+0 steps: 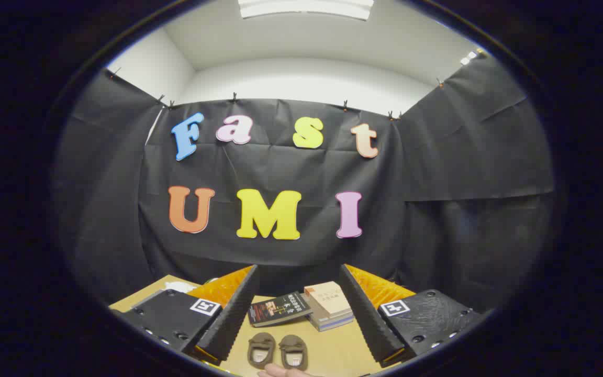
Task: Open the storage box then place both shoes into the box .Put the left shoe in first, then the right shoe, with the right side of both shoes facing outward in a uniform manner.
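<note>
Inspection of the working position. The gripper (296, 314) is held above a light wooden table (343, 351), its two fingers spread wide apart with nothing between them.

Between the fingers and lower down lie the pair of small brown soft-looking slip-on shoes (277, 352), side by side, openings upward, just apart from each other. The shoe nearer the left finger (260, 349) and the shoe beside it (294, 352) appear alike; which is the left shoe cannot be told from here. A person's fingertip (280, 372) shows just below the pair.

Beyond the shoes lie a dark-covered book (279, 308) and a stack of pale-covered books (328, 305), touching or nearly so. The storage box cannot be identified; a white object (178, 286) shows past the left finger, too obscured to name.

Handling judgement: the shoes look light and pliable, likely fabric or suede with a flexible sole, so crushing is no hazard but sagging is. A pinch across the heel collar or the side wall at the opening seems the firmest hold; the toe is rounded and may slip. The box needs opening first.
</note>
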A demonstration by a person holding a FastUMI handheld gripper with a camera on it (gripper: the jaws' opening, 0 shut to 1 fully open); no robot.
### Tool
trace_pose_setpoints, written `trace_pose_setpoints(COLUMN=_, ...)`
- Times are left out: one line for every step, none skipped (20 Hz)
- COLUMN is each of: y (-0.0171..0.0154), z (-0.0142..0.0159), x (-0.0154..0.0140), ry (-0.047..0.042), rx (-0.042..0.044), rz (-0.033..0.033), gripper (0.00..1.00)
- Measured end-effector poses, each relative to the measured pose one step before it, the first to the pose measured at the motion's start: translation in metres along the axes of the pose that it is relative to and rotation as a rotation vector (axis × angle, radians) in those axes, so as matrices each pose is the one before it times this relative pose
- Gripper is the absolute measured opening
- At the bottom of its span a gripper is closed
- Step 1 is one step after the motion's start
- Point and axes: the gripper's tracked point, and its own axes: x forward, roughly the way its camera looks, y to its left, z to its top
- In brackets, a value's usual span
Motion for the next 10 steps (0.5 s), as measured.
trace_pose_setpoints(y=-0.00488, z=-0.00077, x=0.00263, ry=0.00386, rx=0.00452, rz=-0.00296, gripper=0.95)
trace_pose_setpoints(y=-0.00328, z=-0.00224, x=0.00252, ry=0.00715, rx=0.00328, rz=0.0001, gripper=0.95)
trace_pose_setpoints(y=-0.00041, z=-0.00241, x=0.00032, ry=0.00238, rx=0.00171, rz=0.0045, gripper=0.95)
trace_pose_setpoints(y=-0.00243, z=-0.00092, x=0.00191, ry=-0.00157, rx=-0.00032, rz=0.00006, gripper=0.95)
trace_pose_setpoints(y=-0.00322, z=-0.00376, x=0.00231, ry=0.00195, rx=-0.00262, rz=-0.00231, gripper=0.95)
trace_pose_setpoints(y=-0.00133, z=-0.00343, x=0.00296, ry=0.00723, rx=-0.00156, rz=-0.00188, gripper=0.95)
trace_pose_setpoints(y=0.00043, z=-0.0056, x=0.00241, ry=0.01113, rx=0.00029, rz=0.00232, gripper=0.95)
trace_pose_setpoints(y=0.00132, z=-0.00252, x=0.00206, ry=0.00593, rx=0.00174, rz=0.00641, gripper=0.95)
trace_pose_setpoints(y=0.00208, z=-0.00234, x=0.00373, ry=0.00148, rx=-0.00335, rz=0.00726, gripper=0.95)
trace_pose_setpoints(y=0.00202, z=-0.00088, x=0.00295, ry=-0.00066, rx=-0.01015, rz=0.00879, gripper=0.95)
